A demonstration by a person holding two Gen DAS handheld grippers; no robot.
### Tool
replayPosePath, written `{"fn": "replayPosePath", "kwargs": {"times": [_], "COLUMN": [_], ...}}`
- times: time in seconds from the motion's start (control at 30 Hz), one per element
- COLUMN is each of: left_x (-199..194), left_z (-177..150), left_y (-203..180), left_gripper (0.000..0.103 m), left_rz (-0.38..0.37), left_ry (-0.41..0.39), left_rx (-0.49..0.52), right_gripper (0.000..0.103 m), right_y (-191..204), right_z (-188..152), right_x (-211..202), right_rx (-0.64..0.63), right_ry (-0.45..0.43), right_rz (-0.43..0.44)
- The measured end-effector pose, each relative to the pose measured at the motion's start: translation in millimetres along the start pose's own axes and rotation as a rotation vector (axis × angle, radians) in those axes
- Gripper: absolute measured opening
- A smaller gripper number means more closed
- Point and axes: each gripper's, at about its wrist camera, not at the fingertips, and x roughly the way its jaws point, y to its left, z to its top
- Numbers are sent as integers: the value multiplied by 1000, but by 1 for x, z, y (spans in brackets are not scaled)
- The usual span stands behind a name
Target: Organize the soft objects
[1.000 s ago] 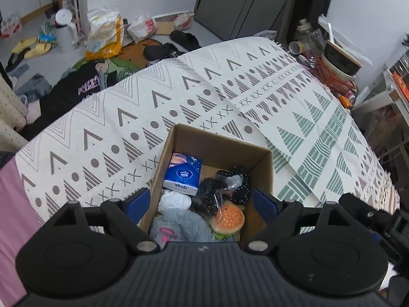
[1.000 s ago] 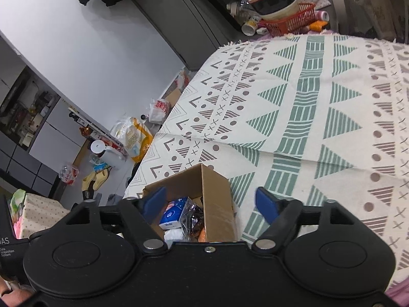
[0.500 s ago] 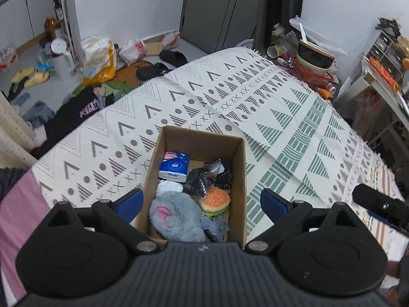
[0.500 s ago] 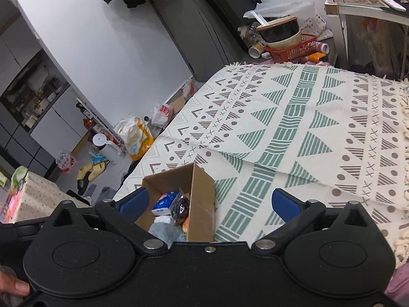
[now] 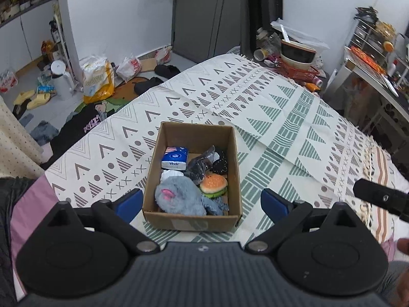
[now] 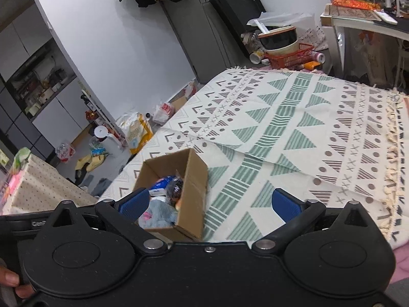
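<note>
A cardboard box (image 5: 231, 148) stands on the patterned bedspread (image 5: 281, 117). In it lie a grey plush toy (image 5: 179, 199), a burger toy (image 5: 213, 184), a blue tissue pack (image 5: 175, 157), black bagged items (image 5: 202, 166) and a white item (image 5: 170, 172). My left gripper (image 5: 202, 200) is open and empty, held above the box's near end. My right gripper (image 6: 211, 203) is open and empty, to the right of the box (image 6: 196, 179). The grey plush (image 6: 159, 213) and tissue pack (image 6: 163, 185) show in the right wrist view.
The bedspread (image 6: 294, 128) spreads far and right of the box. A red basket with bowls (image 5: 297, 58) sits at the bed's far end. Clothes, bags and slippers (image 5: 33, 98) litter the floor at left. A desk (image 5: 370, 76) stands at right.
Both grippers have pulled back and up from the box, so the whole box now shows. Their jaws have opened wider. The box's contents have not moved.
</note>
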Motion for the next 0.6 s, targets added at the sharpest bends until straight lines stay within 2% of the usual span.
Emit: {"fn": "replayPosePath", "kwargs": {"times": [0.43,0.6], "left_x": [-28,-46], "left_z": [-37,-48], "left_y": [-10,-16], "left_gripper": [98,98], "left_rz": [6,-8], "left_ry": [-21,-52], "left_rx": [65,91], "right_gripper": [103,103], "right_y": [-11,-10], "right_z": [-27,-32], "right_x": [-42,-60], "right_rx": [-24,-38], "right_ry": [-39,-63], "right_rz": [-61,-67]}}
